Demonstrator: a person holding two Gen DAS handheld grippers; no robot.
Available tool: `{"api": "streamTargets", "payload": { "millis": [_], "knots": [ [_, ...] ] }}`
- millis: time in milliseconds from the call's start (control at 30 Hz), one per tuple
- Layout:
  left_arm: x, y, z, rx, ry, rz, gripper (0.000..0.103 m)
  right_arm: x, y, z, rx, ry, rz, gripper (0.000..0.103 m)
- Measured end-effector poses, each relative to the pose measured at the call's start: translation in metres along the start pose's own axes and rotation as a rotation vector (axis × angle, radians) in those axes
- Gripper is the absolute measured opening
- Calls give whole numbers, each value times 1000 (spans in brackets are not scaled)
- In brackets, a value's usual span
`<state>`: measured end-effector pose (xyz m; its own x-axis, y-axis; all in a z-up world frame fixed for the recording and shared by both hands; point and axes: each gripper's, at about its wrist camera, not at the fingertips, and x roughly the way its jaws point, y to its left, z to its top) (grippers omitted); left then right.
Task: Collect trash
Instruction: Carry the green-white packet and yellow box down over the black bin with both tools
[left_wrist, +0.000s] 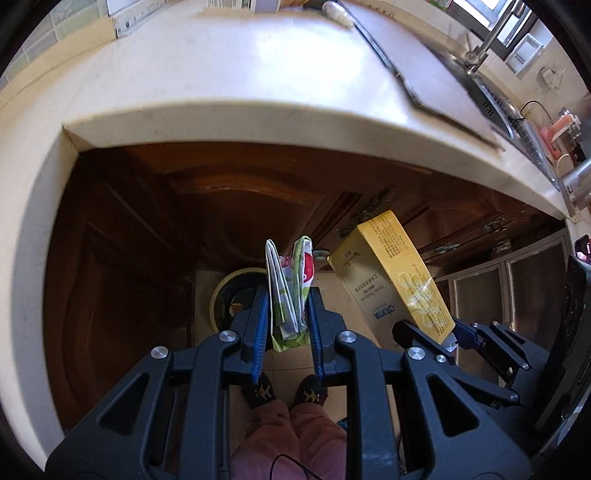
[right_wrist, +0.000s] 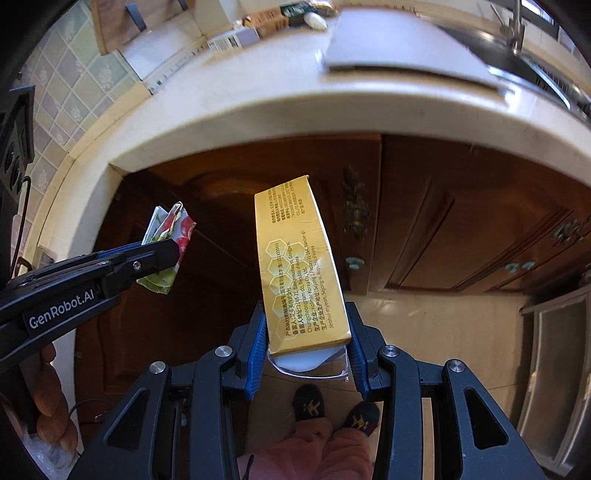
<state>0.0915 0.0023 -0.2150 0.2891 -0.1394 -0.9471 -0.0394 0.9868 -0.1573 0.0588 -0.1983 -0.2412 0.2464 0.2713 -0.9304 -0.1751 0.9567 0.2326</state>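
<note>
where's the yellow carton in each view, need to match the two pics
Left wrist view: the yellow carton is right of centre, tilted, held by the right gripper beside the left gripper's folded wrapper.
Right wrist view: the carton is at centre, clamped between that view's own fingers.
Shared landmark: the cream countertop edge arching above the brown cabinet doors.

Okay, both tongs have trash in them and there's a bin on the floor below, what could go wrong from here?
1. The yellow box is gripped only at its lower end by the right tongs, with most of its length sticking out; it may pivot or slip free.
2. In the left wrist view the bin sits below the left tongs and their folded carton, while the box hangs off to the side; it may miss the bin if released here.
</note>
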Motion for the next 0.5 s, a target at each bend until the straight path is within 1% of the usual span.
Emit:
{"api": "streamTargets", "payload": {
  "millis": [333, 500],
  "knots": [
    [94, 17, -14, -27, 65, 31, 17, 90, -30, -7, 81, 44, 21, 38],
    [128, 23, -19, -44, 86, 42, 17, 130, -39, -14, 106, 71, 22, 38]
  ]
}}
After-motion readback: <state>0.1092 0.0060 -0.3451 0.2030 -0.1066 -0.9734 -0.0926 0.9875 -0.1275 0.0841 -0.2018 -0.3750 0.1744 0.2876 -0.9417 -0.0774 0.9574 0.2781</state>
